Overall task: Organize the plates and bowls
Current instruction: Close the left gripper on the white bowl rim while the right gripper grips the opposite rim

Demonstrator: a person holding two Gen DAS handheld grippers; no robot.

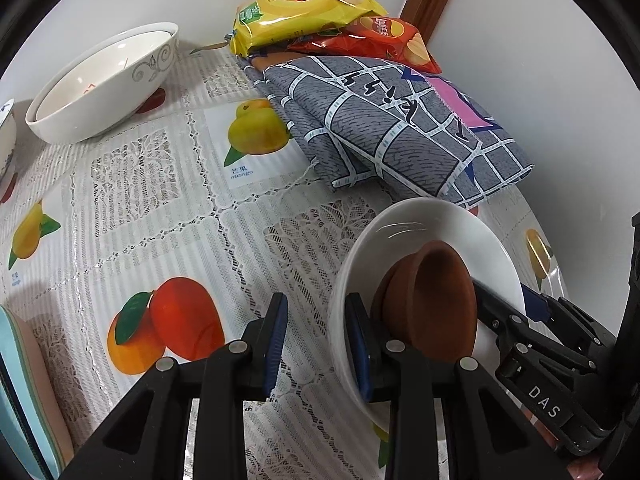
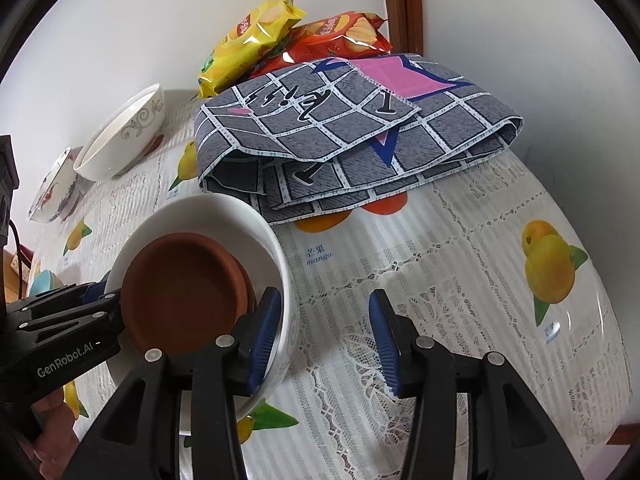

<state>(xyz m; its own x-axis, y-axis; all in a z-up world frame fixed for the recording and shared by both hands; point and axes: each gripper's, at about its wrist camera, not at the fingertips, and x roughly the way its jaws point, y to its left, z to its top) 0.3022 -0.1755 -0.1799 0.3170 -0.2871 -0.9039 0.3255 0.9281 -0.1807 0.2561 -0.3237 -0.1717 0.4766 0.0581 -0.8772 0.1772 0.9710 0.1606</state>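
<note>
A white bowl (image 1: pixel 432 220) (image 2: pixel 200 212) sits on the tablecloth with brown clay saucers (image 1: pixel 436 300) (image 2: pixel 180 284) tilted inside it. My left gripper (image 1: pixel 318 344) is open, its jaws straddling the bowl's near rim, one finger inside and one outside. My right gripper (image 2: pixel 324 340) is open too, straddling the opposite rim; it also shows in the left wrist view (image 1: pixel 520 320). My left gripper shows in the right wrist view (image 2: pixel 76 312) beside the saucers. A large white patterned bowl (image 1: pixel 104 80) (image 2: pixel 124 136) with another bowl nested in it stands at the far left.
A folded grey checked cloth (image 1: pixel 392 128) (image 2: pixel 352 132) lies behind the bowl, with yellow (image 1: pixel 296 8) (image 2: pixel 248 40) and red (image 1: pixel 384 40) (image 2: pixel 340 36) chip bags beyond it by the wall. A small painted bowl (image 2: pixel 56 188) stands left. A striped pouch (image 1: pixel 28 392) lies near left.
</note>
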